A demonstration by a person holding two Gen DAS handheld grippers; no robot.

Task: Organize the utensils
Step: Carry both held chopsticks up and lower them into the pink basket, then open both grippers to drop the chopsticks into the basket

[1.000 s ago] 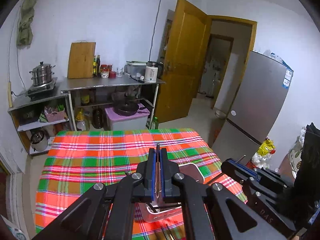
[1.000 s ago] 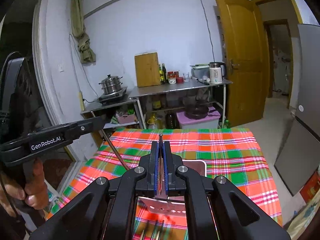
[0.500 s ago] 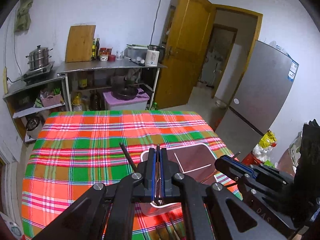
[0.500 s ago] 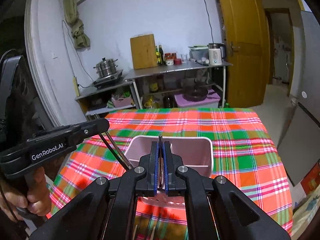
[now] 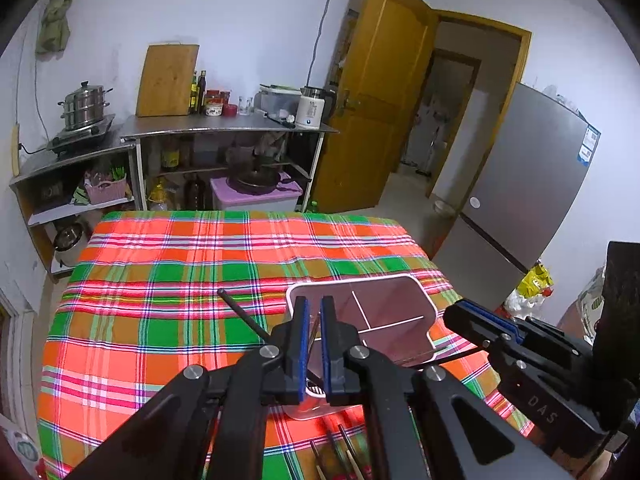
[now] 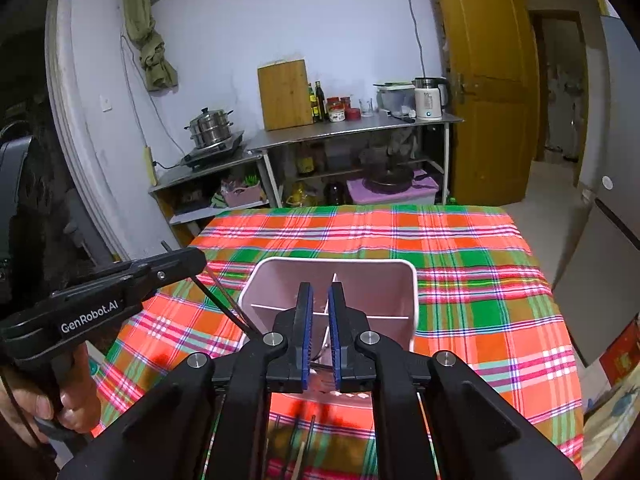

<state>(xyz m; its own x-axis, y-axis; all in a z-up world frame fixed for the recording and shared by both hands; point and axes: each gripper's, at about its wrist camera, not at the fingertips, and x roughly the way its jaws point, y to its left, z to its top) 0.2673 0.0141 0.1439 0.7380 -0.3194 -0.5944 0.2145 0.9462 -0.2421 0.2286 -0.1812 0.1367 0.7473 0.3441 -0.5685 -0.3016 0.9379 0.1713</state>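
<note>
Red, orange and green plaid cloth (image 5: 160,320) covers the table, and on its near half stands the pink caddy (image 6: 414,300), upright, with white dividers splitting it into compartments. A second ago both wrist views showed little of the caddy below the fingers. Now its whole rim is in view directly ahead, so both tools have come down over it. The left gripper (image 5: 314,308) is clamped narrow on a dark stick (image 6: 224,304), held crosswise and tilted, its lower end at the caddy's near left corner; whether that end is inside the rim cannot be told. A hand (image 6: 60,400) grips the tool's handle. The right gripper (image 6: 320,292), which was closed a second ago, is opening its jaws over the middle dividers. A thin pale stick (image 6: 326,334) stands between the pads, which no longer appear to press on it. Judgement: the right side is at the point of release into a compartment and the left is about to follow. More loose sticks (image 6: 312,428) lie on the cloth just before the caddy, so the sorting is unfinished. Legible writing: "GenRobot.AI" on the left gripper's body and "DAS" on the right gripper's. The blue sticker on the refrigerator is too small to read.
</note>
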